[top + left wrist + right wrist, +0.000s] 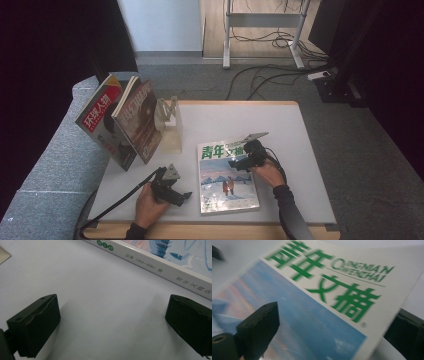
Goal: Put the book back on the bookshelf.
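Lying flat, the glossy magazine (227,176) is blurring in the right gripper view; right gripper (238,162) is straddling its corner, left gripper (186,196) is gaping, empty.

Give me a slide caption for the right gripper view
Right gripper's open jaws straddle the top edge of the green-titled magazine lying on the white table.

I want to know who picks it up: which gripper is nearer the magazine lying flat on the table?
Right. The right gripper is over the flat magazine at its upper right corner, fingers open across its edge. The left gripper sits open on the table, just short of its spine.
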`<state>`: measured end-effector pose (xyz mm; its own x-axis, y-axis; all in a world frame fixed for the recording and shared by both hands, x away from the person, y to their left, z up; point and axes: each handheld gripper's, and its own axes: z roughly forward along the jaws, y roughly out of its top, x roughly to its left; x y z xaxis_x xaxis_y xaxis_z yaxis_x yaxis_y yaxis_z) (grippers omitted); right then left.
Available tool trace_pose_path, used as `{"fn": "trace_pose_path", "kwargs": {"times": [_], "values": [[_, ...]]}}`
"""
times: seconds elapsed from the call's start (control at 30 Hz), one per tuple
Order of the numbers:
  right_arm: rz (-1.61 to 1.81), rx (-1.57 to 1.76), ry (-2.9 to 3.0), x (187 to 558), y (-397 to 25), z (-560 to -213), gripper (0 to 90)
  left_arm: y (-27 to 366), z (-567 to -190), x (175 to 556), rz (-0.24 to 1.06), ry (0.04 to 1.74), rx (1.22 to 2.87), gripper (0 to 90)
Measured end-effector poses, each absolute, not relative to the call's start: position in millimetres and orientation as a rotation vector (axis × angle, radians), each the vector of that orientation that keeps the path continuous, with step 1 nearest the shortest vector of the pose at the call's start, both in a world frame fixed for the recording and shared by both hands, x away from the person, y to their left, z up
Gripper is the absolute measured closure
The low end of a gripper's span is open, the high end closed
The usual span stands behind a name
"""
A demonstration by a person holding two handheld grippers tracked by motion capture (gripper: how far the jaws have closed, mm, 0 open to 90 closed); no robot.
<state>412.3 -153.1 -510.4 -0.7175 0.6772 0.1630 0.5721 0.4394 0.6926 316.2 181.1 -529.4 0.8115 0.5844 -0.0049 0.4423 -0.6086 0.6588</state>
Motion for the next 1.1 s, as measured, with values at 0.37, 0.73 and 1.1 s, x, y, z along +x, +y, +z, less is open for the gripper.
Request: {"fn": "trace_pose_path", "kwargs": {"times": [0.37,0.73,1.1], "values": [[1.159,1.05,2.567,403,-149,-496,16.0,181,-529,316,0.277,0.75,2.327,0.0],[1.124,1.085,2.553,405,-145,-490,48.8,181,-529,316,0.278,0.748,2.328,0.0],[1.132,1.15,2.547,400,-144,-472,85.2,181,-529,317,0.273,0.751,2.328,0.0]]}}
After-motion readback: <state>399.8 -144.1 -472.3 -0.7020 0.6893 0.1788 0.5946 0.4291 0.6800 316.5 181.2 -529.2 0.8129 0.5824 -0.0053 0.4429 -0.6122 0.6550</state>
